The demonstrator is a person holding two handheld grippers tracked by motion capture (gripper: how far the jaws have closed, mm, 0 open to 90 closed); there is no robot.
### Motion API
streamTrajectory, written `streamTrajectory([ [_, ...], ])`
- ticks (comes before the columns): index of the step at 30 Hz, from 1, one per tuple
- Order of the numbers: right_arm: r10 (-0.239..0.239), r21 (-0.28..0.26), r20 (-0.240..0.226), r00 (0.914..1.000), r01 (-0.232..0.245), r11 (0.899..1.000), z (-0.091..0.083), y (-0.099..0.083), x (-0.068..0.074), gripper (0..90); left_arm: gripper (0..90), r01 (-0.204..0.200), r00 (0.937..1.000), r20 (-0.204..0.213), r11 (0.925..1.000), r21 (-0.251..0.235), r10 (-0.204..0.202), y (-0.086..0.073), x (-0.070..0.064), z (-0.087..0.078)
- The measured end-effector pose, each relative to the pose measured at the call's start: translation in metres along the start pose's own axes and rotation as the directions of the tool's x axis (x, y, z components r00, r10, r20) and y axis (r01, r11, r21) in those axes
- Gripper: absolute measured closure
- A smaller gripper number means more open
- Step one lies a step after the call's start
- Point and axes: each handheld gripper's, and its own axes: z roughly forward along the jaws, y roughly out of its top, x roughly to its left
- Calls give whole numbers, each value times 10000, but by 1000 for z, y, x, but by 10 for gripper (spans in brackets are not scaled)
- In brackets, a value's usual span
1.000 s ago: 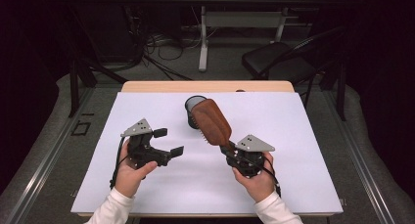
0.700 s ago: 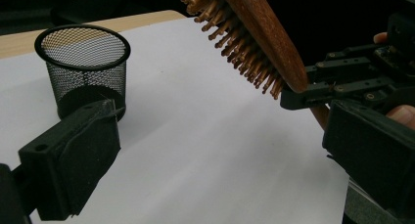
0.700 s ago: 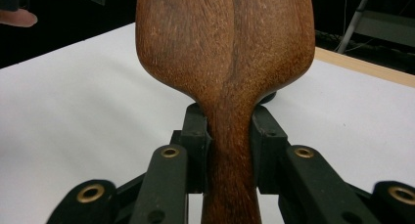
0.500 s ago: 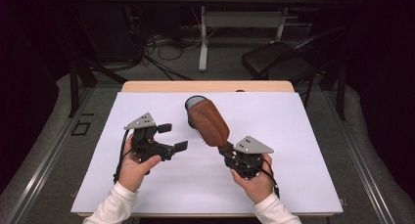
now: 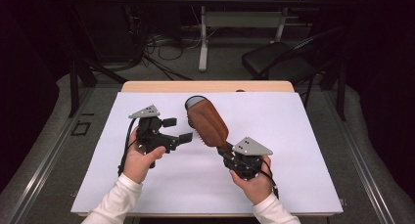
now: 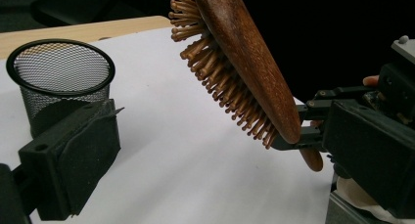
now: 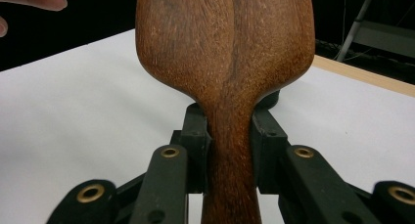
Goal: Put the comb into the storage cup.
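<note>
1. My right gripper (image 5: 226, 149) is clamped on the neck of a wooden hairbrush (image 5: 208, 122), both jaws pressed flat against the handle's sides where it widens into the head, as the right gripper view shows close up.
2. The brush is held off the white table cover (image 5: 293, 136), its head angled up and away from me toward the table's far side. Its smooth brown back faces up and its wooden bristles (image 6: 222, 82) point down and to my left.
3. The brush's far tip is cut off at the top of both gripper views, and its handle end (image 6: 312, 159) pokes out below the jaws in the left gripper view.
4. My left gripper (image 5: 175, 130) holds nothing. Its jaws stand well apart, aimed toward the brush and just short of it in the high view. In its own view one pad (image 6: 73, 165) shows in full; the other lies out of frame.
5. A black mesh cup (image 6: 61, 82) stands upright on the cover beyond the brush. In the high view the brush head covers most of it and leaves a sliver of rim (image 5: 194, 100). I cannot make out whether anything is inside.
6. My left hand (image 5: 139, 158) wraps the gripper's grip. My right hand (image 5: 254, 182) lies partly under the grey plate (image 5: 251, 146).
</note>
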Motion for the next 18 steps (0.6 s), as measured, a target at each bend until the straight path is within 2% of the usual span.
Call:
streamTrajectory([
  [4, -24, 17, -27, 10000, 24, 10000, 0, 0, 2, 717, 8, 462, 9986, 264, 9989, -118, -458, 3, 2, 2],
  [11, -54, -17, -36, 10000, 54, 10000, 0, 0, 2, 717, 8, 766, 9967, 286, 9971, 11, -766, 9, 6, 6],
  [15, -43, -37, -56, 10000, 43, 10000, 0, 0, 2, 717, 13, 1097, 9924, 541, 9938, 161, -1105, 11, 8, 11],
  [18, -58, -54, -62, 10000, 58, 10000, 0, 0, 3, 717, 20, 1117, 9925, 474, 9934, 249, -1128, 13, 7, 14],
])
